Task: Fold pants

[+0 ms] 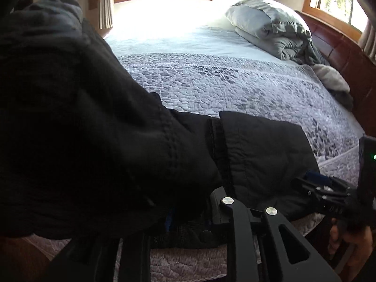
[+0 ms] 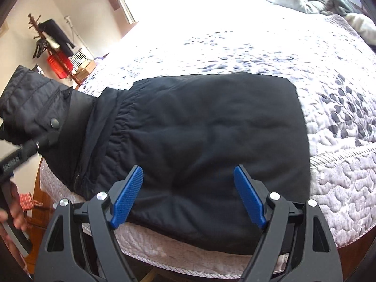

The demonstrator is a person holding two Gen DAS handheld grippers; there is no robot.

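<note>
Right gripper (image 2: 188, 197) jaws spread above near edge of folded black pants (image 2: 206, 127) lying on bed (image 2: 340, 164); left gripper (image 2: 47, 138) lifts pants' waist end, jaws buried in cloth, state unclear; pillow (image 1: 265, 23) beyond.

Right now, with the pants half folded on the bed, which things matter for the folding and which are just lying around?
For the job:
black pants
left gripper, gripping the lifted end
right gripper, open above the folded part
quilt, the folding surface

Lying about:
pillow
rumpled grey bedding
coat rack
red crate
</note>
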